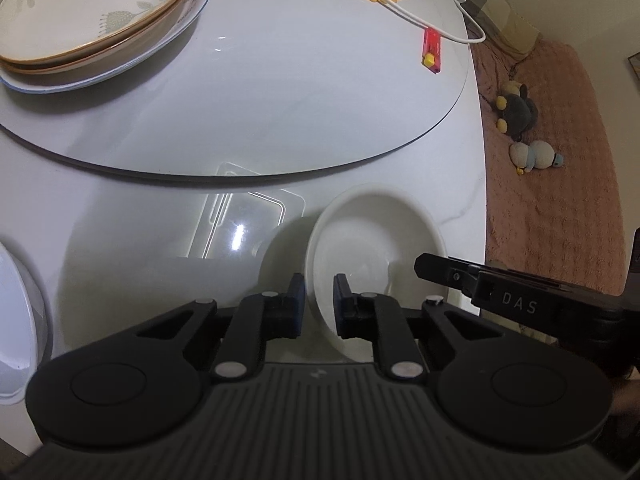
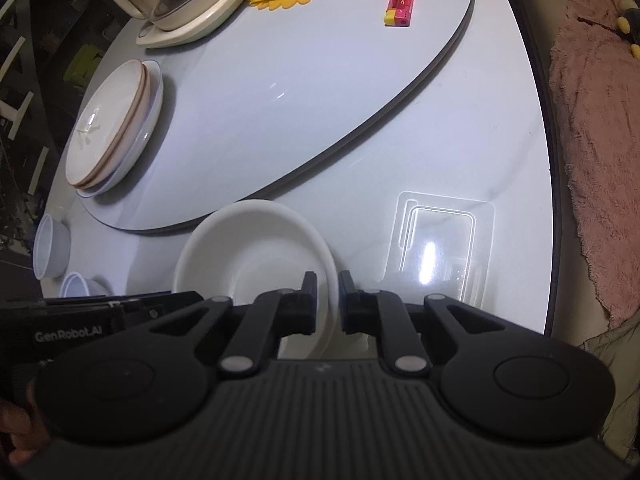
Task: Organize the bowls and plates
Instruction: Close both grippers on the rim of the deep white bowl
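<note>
From the left wrist I see my left tool (image 1: 319, 300) clamped on the near-left rim of a white bowl (image 1: 372, 240), which sits tilted over the white bench (image 1: 120, 220) near its edge; a stack of plates (image 1: 100, 20) rests on the glass turntable (image 1: 280, 112) beyond. From the right wrist, my right tool (image 2: 328, 300) pinches the same white bowl (image 2: 248, 256) at its right rim, with the stack of plates (image 2: 112, 128) far left and a red lighter (image 2: 400, 2) on the turntable (image 2: 300, 92).
</note>
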A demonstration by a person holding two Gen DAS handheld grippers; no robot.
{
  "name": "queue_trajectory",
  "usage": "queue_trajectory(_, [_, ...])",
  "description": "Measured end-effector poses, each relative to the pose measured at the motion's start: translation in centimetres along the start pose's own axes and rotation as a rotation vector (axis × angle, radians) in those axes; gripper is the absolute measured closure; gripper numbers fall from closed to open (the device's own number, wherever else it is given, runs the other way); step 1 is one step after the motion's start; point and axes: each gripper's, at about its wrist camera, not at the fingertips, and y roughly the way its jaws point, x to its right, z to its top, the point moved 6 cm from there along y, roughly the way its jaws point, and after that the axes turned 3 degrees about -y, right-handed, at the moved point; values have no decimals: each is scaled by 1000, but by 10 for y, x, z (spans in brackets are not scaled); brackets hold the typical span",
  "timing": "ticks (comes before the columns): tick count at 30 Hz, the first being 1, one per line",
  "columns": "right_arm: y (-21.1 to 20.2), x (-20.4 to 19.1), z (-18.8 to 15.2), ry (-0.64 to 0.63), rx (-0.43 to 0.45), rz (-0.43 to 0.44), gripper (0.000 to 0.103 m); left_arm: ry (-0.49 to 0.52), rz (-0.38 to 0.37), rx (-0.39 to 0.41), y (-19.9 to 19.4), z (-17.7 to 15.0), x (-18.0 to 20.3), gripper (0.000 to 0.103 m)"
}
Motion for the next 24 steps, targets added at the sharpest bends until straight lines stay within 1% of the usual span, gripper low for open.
queue_trajectory(4, [-9, -5, -1, 11, 11, 9, 89, -3, -9, 8, -13, -2, -1, 86])
queue_trajectory(8, [-17, -14, -4, 34, 15, 32, 90, 28, 19, 21, -25, -2, 0, 86])
queue_trajectory(15, [-30, -31, -11, 58, 22, 57, 89, 49, 25, 42, -55, -6, -5, 86])
queue_trajectory(19, [-39, -42, -12, 41, 37, 72, 90, 32, 17, 43, -72, -10, -12, 86])
queue_trajectory(24, [-54, -55, -15, 50, 46, 111, 89, 11, 19, 67, -97, -13, -18, 86])
